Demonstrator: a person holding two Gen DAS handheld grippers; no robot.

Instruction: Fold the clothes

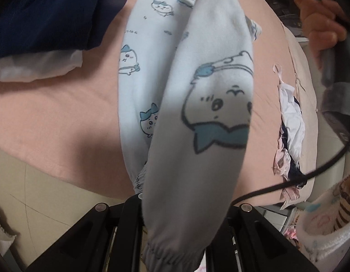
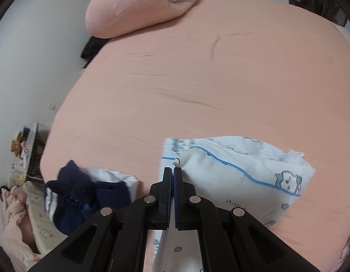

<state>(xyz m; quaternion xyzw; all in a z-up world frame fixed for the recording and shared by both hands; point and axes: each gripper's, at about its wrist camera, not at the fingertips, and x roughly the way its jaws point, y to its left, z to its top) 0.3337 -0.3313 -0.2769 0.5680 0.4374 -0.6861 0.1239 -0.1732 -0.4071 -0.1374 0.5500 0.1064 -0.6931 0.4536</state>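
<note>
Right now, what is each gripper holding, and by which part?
Both hold the pajama pants. The left gripper pinches the elastic cuff of one leg; the right gripper pinches the edge near the drawstring.

Pale blue cartoon-print pyjama trousers [image 1: 197,104] hang partly lifted, one leg raised, the rest on the pink bed [image 1: 61,104].

Two black grippers are counted, a left gripper [image 1: 175,244] and a right gripper [image 2: 172,172], and one hand [image 1: 322,25] is seen. One pale blue cartoon-print garment [image 1: 197,104] is counted, with one navy and white clothes pile [image 2: 84,195] and one small heap of mixed clothes [image 1: 288,124]. One pink sheet [image 2: 209,79], one pink pillow [image 2: 134,9] and one black cable [image 1: 311,174] are counted.
</note>
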